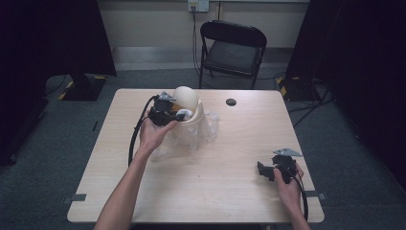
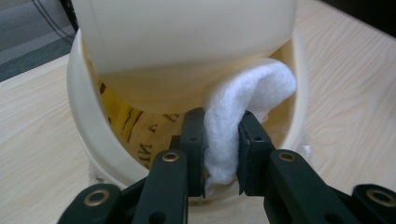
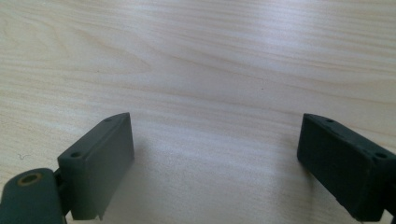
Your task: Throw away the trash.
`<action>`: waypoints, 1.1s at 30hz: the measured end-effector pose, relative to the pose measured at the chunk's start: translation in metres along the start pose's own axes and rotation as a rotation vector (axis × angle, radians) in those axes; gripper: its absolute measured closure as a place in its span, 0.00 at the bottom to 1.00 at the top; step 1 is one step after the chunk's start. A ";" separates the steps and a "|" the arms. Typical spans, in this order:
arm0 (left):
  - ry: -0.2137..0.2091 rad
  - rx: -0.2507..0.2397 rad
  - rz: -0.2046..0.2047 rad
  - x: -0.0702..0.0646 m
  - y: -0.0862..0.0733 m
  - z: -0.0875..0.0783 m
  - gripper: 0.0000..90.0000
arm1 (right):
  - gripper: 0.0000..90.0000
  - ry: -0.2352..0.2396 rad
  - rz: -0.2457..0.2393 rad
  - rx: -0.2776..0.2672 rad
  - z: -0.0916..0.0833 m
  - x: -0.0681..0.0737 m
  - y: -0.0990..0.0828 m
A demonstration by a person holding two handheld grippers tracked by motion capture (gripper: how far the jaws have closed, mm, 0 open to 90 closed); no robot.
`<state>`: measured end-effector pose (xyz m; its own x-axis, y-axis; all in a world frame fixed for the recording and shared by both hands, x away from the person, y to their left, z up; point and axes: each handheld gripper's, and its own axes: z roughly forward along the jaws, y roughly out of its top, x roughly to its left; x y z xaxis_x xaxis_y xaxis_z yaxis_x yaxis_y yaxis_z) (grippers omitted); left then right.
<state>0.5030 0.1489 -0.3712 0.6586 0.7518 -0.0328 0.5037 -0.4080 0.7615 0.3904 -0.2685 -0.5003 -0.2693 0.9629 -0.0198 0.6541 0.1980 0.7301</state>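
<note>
The left gripper pinches a soft white cloth at the cream swing-lid bin's mouth, crinkled clear plastic beside the bin, while the right gripper, well away, holds its jaws spread over the pale wood surface.

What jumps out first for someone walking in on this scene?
The cream bin at the table's far left, its swing lid tipped. At its mouth the left tool pinches a white wad. The right tool rests open near the table's right edge.
</note>
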 end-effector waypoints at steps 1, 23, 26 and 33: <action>-0.003 0.000 -0.018 0.000 0.000 0.002 0.84 | 0.11 0.000 0.000 0.000 0.000 0.000 0.000; 0.025 0.025 -0.033 -0.003 0.007 0.008 0.55 | 0.11 0.000 -0.001 0.000 0.000 0.000 0.000; 0.010 0.011 -0.058 -0.002 0.008 0.004 0.50 | 0.11 0.000 -0.001 0.000 0.000 0.000 0.000; 0.004 -0.006 -0.058 -0.002 0.008 -0.004 0.44 | 0.11 0.000 -0.001 0.000 0.000 0.000 0.000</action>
<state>0.5035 0.1466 -0.3621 0.6264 0.7759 -0.0745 0.5372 -0.3605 0.7625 0.3904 -0.2685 -0.5004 -0.2697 0.9627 -0.0204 0.6537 0.1986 0.7302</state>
